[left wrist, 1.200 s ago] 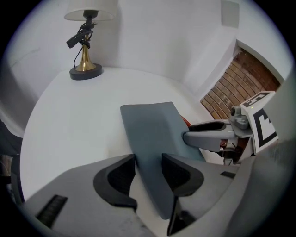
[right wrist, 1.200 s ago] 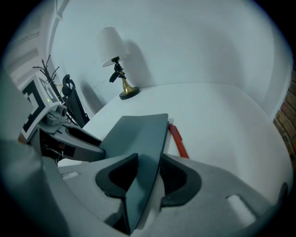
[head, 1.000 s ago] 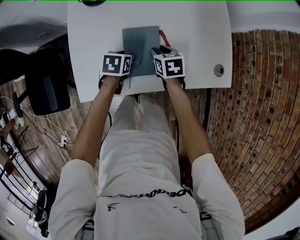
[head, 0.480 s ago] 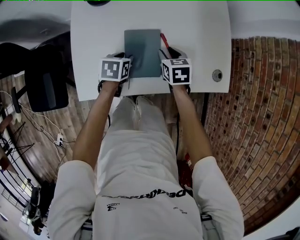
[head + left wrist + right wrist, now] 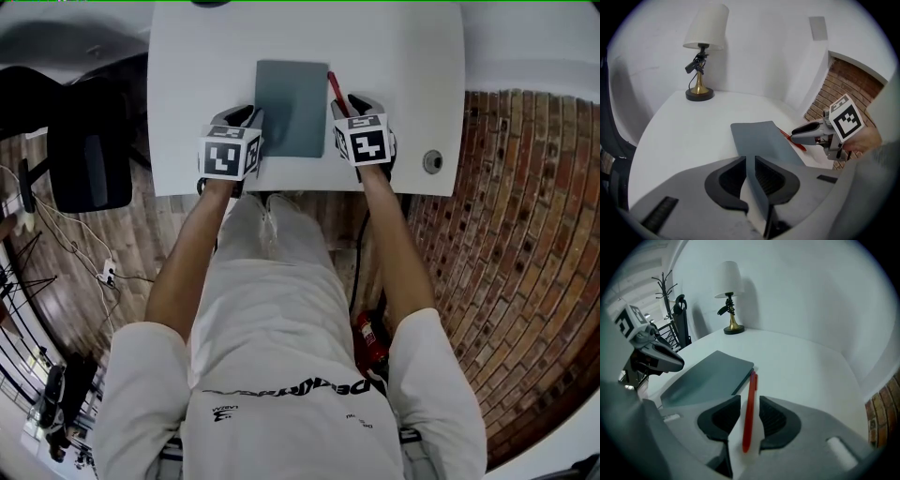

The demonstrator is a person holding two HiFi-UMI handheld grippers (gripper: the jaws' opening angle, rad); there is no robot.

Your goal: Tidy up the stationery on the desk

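A grey notebook (image 5: 292, 107) lies flat on the white desk (image 5: 403, 75), near its front edge. My left gripper (image 5: 246, 114) is at the notebook's left edge. In the left gripper view (image 5: 750, 161) its jaws are shut on that edge of the notebook (image 5: 761, 140). A red pen (image 5: 336, 92) lies along the notebook's right side. My right gripper (image 5: 356, 101) straddles the pen's near end. In the right gripper view (image 5: 750, 401) the red pen (image 5: 749, 411) runs between the jaws, which stand slightly apart with white desk showing on both sides of it.
A table lamp (image 5: 701, 51) with a white shade stands at the desk's far end, also in the right gripper view as a lamp (image 5: 730, 296). A round grommet (image 5: 432, 161) sits at the desk's right front. A dark chair (image 5: 89, 155) is left of the desk.
My right gripper has moved off the notebook's near right corner to the right and now sits over the pen's near end, so more of the pen shows. The left gripper stays at the notebook's left edge.
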